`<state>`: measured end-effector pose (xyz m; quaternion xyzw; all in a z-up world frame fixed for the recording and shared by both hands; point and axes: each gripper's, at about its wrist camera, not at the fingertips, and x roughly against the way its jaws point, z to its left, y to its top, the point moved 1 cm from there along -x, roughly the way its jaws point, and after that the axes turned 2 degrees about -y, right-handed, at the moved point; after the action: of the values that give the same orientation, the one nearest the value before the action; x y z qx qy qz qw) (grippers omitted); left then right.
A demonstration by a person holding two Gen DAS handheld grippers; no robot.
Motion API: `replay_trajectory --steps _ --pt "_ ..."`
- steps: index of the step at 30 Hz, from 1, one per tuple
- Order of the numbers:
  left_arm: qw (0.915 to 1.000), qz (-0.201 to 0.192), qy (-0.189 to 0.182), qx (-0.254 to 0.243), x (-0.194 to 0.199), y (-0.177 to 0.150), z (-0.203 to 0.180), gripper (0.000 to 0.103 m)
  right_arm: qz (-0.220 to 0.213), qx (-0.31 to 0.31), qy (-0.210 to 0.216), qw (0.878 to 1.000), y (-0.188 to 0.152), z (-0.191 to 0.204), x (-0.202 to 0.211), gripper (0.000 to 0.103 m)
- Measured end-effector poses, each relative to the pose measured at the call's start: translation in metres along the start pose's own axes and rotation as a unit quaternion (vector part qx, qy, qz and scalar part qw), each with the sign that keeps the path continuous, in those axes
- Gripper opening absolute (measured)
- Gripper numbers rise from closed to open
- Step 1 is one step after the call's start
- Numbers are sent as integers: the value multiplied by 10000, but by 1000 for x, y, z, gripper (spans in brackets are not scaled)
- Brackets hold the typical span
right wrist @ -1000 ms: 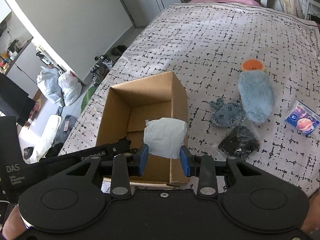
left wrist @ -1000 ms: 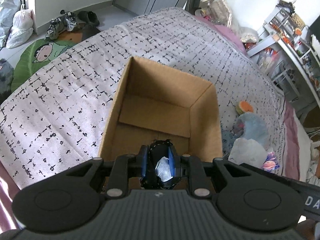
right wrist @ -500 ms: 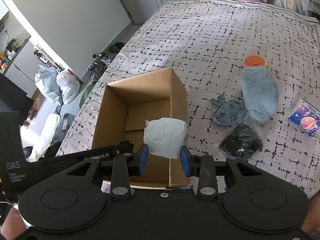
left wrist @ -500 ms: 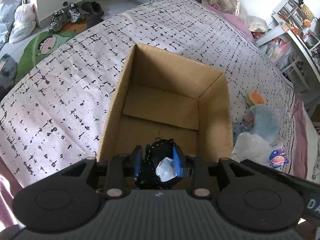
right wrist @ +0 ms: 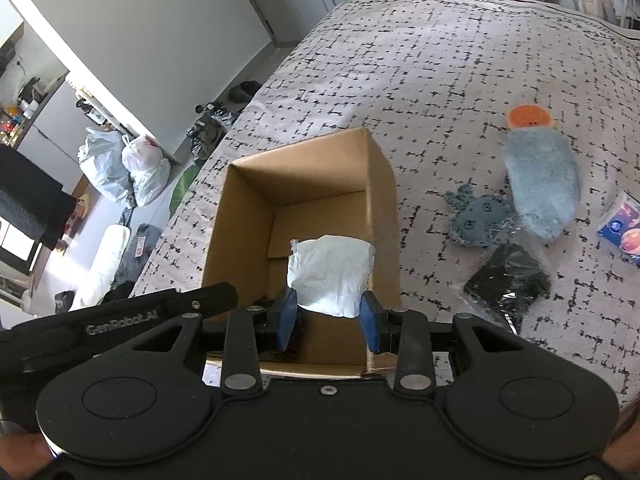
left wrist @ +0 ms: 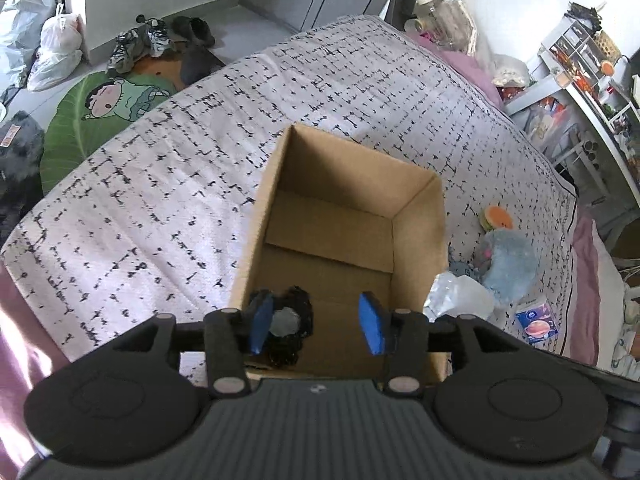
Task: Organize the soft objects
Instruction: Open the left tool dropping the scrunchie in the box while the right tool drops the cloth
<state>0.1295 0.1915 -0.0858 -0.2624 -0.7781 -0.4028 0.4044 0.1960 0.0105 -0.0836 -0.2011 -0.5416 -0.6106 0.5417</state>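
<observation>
Left gripper (left wrist: 316, 322) hangs spread over the brown cardboard box (left wrist: 420, 216), a black bundle (left wrist: 290, 332) lying inside beside its left finger. Right gripper (right wrist: 327, 320) pinches a white soft pouch (right wrist: 330, 276) above the box; "GenRobot.AI" marks the neighbouring gripper.

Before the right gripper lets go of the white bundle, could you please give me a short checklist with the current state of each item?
1. Left gripper open, black bundle released: ok, though it sits against the left finger.
2. Black bundle settled on the floor of the cardboard box: cannot tell.
3. Right gripper shut on the white bundle: ok.
4. White bundle over the box opening: ok, near the right wall.
5. Left gripper clear of the drop path: not ok, it hangs over the box.
6. Blue plush, grey plush and bagged black item outside on the bed: not ok.
</observation>
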Motion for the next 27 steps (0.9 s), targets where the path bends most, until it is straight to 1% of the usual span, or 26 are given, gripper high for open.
replay_trajectory --steps 5,7,9,11,12,13,14,15,16,20,23,27 --pt "10000 -10 30 40 10 2 8 48 51 49 73 9999 -1 10 -8 34" --pt "10000 1 39 52 13 2 10 52 88 57 67 9999 -2 13 -14 35" --pt "10000 -24 58 38 16 3 11 61 91 36 117 9999 -3 14 -18 35" --pt "9999 -51 105 19 18 3 12 65 120 25 153 9998 -3 15 -21 36" --pt "9999 -58 114 20 20 4 12 66 146 20 165 9998 -3 15 -22 38" --pt "9999 -64 121 24 21 4 12 66 203 11 202 9996 -4 14 -23 43" --pt "9999 -68 129 25 21 4 11 67 226 -10 248 9994 -5 13 -22 45" --pt "9999 -75 138 18 22 4 10 67 235 -38 282 9993 -5 12 -21 50" --pt "9998 -91 154 5 24 4 9 68 242 -52 290 9993 -6 10 -19 51" --pt "9997 -120 208 -41 25 3 3 71 213 -44 310 9993 -7 4 -7 51" --pt "9996 -123 247 -104 27 2 -4 72 139 -107 351 9992 -5 -7 6 52" --pt "9993 -196 276 -146 30 0 -15 76 51 -123 321 9994 -5 -23 21 53"
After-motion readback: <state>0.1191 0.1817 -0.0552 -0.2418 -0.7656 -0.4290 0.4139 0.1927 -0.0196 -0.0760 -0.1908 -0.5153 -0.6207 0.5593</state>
